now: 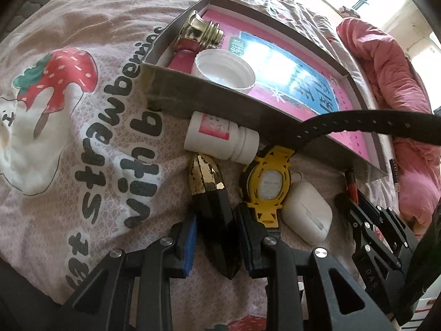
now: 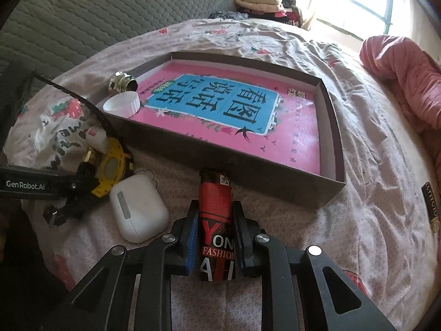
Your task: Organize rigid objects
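1. Tongs on the left (image 1: pixel 217 237) grasp a faceted black-and-gold pointed object (image 1: pixel 210 193) lying on the strawberry-print bedsheet (image 1: pixel 82 138).
2. Just right of them lie a yellow wristwatch (image 1: pixel 266 184) and a white earbud case (image 1: pixel 308 215).
3. Right tongs (image 2: pixel 215 237) are clenched on a red-and-black cylindrical can (image 2: pixel 216 220).
4. Ahead sits a shallow grey cardboard box (image 2: pixel 333 138), holding a white plastic cap (image 2: pixel 122 104).
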A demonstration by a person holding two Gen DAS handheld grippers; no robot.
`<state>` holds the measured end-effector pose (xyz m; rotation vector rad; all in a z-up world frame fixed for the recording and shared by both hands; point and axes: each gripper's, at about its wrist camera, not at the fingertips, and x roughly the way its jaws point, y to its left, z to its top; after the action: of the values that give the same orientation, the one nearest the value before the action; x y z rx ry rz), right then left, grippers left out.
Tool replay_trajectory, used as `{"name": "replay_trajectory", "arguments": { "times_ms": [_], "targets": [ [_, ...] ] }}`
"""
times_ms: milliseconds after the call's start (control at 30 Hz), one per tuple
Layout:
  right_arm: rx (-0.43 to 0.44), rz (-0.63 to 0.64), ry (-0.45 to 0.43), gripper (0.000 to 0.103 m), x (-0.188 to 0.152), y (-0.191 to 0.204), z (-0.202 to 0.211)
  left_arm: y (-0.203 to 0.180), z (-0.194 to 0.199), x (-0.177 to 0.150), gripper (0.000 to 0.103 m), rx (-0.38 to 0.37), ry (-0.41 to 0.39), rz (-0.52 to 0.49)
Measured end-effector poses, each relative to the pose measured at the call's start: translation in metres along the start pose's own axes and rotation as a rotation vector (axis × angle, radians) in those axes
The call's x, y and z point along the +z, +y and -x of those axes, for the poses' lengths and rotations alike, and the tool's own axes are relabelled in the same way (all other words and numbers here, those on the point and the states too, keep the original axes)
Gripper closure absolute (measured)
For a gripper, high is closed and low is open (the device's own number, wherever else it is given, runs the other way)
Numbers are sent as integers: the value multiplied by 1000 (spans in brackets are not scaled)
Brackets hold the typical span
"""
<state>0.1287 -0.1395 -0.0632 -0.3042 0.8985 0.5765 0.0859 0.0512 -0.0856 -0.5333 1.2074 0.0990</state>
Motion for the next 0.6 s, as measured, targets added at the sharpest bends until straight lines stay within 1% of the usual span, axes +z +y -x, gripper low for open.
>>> {"name": "replay_trajectory", "arguments": {
  "times_ms": [67,133,233,333,400,500,600],
  "targets": [
    [-2,-10,-11,81,0,-2,3,2,1,2,76,-26,-3,3],
    [18,-30,-36,81,0,-5,8,8,4,0,77,-62,-8,11],
    [40,-49,-81,82,0,-8,18,6,11,-1,77,-67,-25,-16],
    [54,-72,-89,82,0,-11,21,4,19,-5,78,-86,-47,-23],
    [69,-86,-97,88,-1,-14,25,3,24,-8,80,-111,-65,-30],
    [88,-96,-124,89,-1,-15,31,-4,35,-10,80,-92,-98,-72],
    [67,-93,-100,91,-2,-16,27,-4,38,-10,80,-84,-102,-73]
  ]
}}
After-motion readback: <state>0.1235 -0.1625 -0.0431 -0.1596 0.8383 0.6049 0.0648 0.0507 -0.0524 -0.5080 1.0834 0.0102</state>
